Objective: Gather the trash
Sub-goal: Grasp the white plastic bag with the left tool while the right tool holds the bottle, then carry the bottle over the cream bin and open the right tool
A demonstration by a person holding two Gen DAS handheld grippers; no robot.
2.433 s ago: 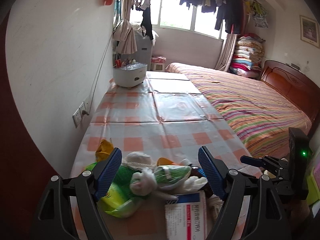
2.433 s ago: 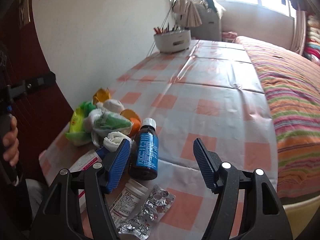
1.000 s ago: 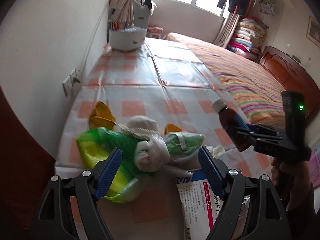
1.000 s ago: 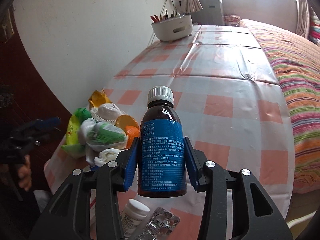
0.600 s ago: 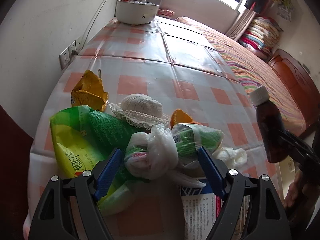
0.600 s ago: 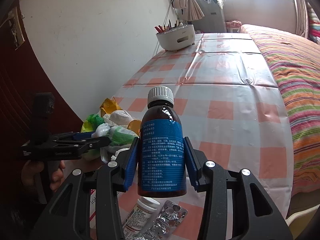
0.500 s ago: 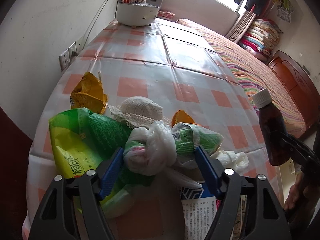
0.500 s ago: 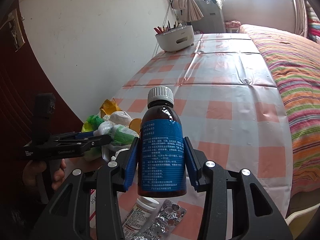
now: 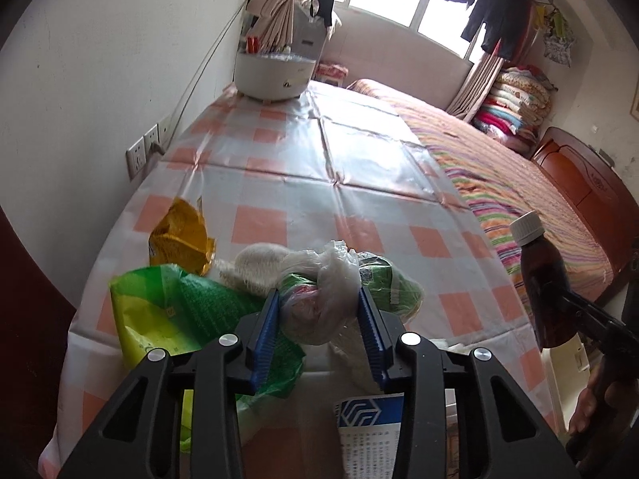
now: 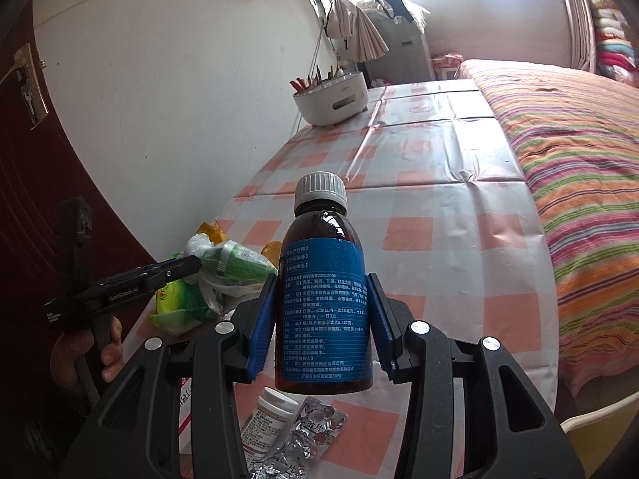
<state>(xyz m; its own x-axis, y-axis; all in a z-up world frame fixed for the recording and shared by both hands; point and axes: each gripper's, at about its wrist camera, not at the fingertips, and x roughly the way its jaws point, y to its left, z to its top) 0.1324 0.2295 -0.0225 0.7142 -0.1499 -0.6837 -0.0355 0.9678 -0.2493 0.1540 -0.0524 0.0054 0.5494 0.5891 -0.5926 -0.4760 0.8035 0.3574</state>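
While bed (image 9: 519,183) flanks | checked tablecloth (image 9: 279,167) covers table | white wall (image 9: 100,80) left

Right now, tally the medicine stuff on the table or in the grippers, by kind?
Syrup bottle, held in the right gripper: 1
White pill bottle: 1
Foil blister pack: 1
Medicine box: 1
Total: 4

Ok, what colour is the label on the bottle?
Blue with white print; the bottle shows it best in the right wrist view.
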